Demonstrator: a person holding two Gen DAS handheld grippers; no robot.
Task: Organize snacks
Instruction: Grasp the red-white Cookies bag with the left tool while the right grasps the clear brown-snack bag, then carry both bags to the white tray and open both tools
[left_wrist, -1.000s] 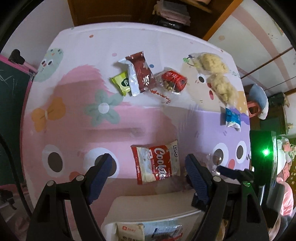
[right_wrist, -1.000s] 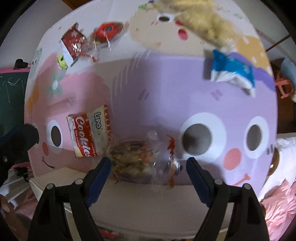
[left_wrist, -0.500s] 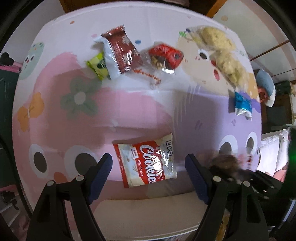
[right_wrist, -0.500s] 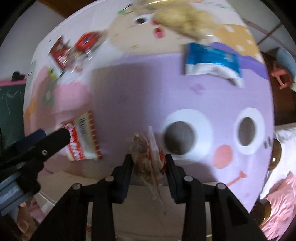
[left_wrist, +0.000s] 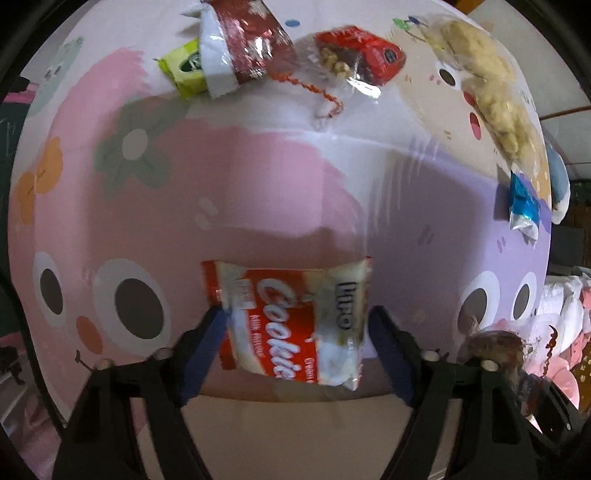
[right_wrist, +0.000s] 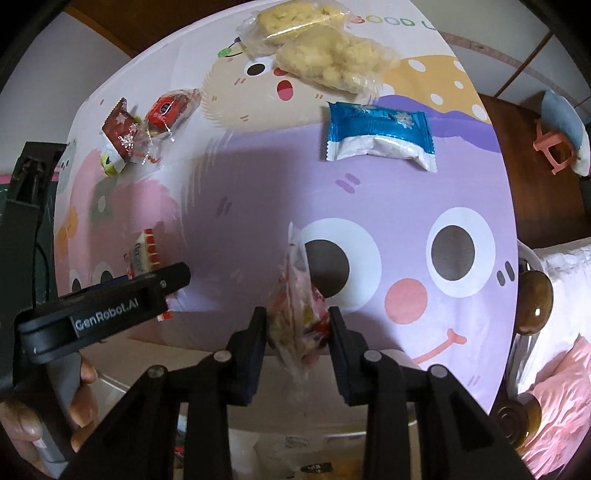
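As it lies near the table's (left_wrist: 258, 177) front edge, cookie packet (left_wrist: 295, 325): light, crinkly, slippery (grip mid-sides); left gripper (left_wrist: 295, 332) closing around it, right gripper (right_wrist: 295, 332) clamping clear snack bag (right_wrist: 299, 314).

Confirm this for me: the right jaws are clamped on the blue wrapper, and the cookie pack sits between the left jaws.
Not quite. The right gripper is clamped on a clear bag of mixed snacks, as the right wrist view shows; the blue wrapper lies untouched on the tablecloth. The cookie pack does sit between the left jaws, which have just been closing.

home: cartoon tablecloth (right_wrist: 369, 206), pink bedding (right_wrist: 554, 387)
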